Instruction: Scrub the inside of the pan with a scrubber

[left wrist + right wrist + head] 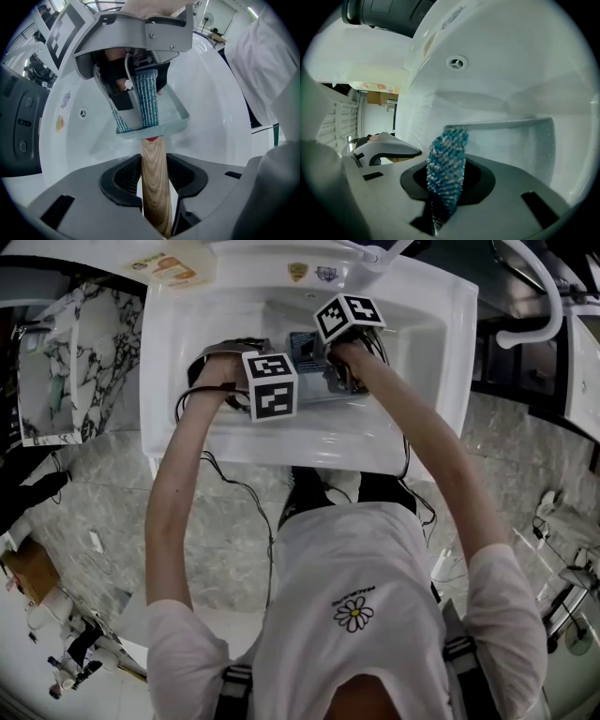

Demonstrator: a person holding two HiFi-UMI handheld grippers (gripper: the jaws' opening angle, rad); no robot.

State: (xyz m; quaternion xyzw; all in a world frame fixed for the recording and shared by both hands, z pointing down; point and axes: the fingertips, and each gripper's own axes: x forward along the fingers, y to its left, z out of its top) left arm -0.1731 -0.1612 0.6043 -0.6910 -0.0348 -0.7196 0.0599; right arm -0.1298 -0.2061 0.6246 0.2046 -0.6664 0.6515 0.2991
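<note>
A small grey rectangular pan [177, 118] with a wooden handle [153, 178] is held over the white sink [427, 362]. My left gripper [155, 190] points down and is shut on that handle. My right gripper [443, 190] is shut on a blue-and-white mesh scrubber [447, 164]. In the left gripper view the scrubber [147, 98] hangs into the pan from above and reaches its inner floor. The right gripper view shows the pan's inner wall [520, 145], speckled with droplets, just beyond the scrubber. In the head view both marker cubes sit close together over the pan [305, 351].
The sink's overflow hole [456, 62] is on the far wall. A faucet [375, 254] stands at the sink's back edge. Marble counter [84, 343] lies to the left. Cables hang from the grippers down the sink's front.
</note>
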